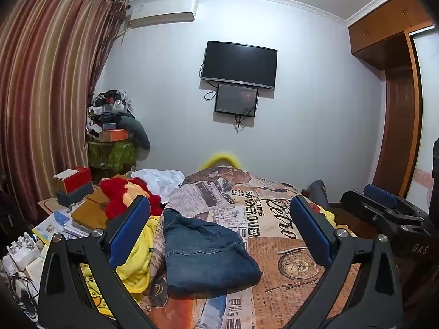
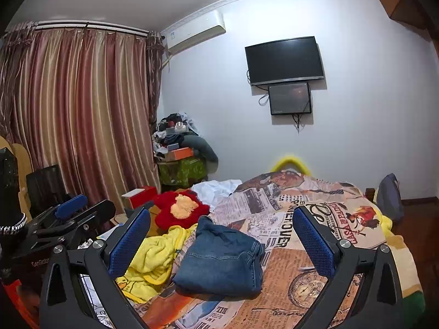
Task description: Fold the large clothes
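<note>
A pair of blue jeans (image 1: 204, 252) (image 2: 222, 260) lies folded into a compact bundle on the newspaper-print bedspread (image 1: 274, 219) (image 2: 315, 219). My left gripper (image 1: 219, 235) hovers above and short of the jeans, open, with nothing between its blue pads. My right gripper (image 2: 221, 244) is likewise open and empty, held above the near side of the jeans. The right gripper also shows at the right edge of the left wrist view (image 1: 384, 208), and the left gripper at the left edge of the right wrist view (image 2: 71, 213).
A yellow blanket (image 1: 137, 260) (image 2: 153, 257) is bunched left of the jeans. A red plush (image 1: 126, 194) (image 2: 178, 208) and white cloth (image 2: 216, 189) lie behind it. Boxes and papers (image 1: 71, 192) crowd the bed's left side. A wardrobe (image 1: 392, 82) stands at right.
</note>
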Demonstrator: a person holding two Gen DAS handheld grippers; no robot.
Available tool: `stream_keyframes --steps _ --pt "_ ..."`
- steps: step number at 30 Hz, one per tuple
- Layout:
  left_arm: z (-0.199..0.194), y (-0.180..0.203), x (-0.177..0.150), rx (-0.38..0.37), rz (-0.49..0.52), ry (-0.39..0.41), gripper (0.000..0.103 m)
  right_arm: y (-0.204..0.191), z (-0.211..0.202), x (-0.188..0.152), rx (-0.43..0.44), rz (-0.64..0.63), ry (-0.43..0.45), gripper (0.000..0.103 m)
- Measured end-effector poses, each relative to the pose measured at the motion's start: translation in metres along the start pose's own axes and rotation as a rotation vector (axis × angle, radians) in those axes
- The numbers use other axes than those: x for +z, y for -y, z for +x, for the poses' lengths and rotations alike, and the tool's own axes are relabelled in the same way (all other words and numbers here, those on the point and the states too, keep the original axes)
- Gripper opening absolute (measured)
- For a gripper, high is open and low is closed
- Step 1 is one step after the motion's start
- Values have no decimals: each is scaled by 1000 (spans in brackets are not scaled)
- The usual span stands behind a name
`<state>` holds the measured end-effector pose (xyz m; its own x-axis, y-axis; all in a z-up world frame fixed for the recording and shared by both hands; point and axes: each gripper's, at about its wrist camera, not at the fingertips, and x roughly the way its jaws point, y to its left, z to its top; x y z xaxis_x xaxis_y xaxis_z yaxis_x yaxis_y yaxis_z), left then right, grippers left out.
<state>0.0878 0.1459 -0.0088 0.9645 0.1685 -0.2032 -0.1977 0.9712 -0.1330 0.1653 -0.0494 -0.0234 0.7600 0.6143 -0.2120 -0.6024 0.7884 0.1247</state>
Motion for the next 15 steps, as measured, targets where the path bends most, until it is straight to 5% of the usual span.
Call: stream_keyframes --steps 15 --pt "6 1 -2 -20 0 -24 103 0 2 -1 3 -1 -6 103"
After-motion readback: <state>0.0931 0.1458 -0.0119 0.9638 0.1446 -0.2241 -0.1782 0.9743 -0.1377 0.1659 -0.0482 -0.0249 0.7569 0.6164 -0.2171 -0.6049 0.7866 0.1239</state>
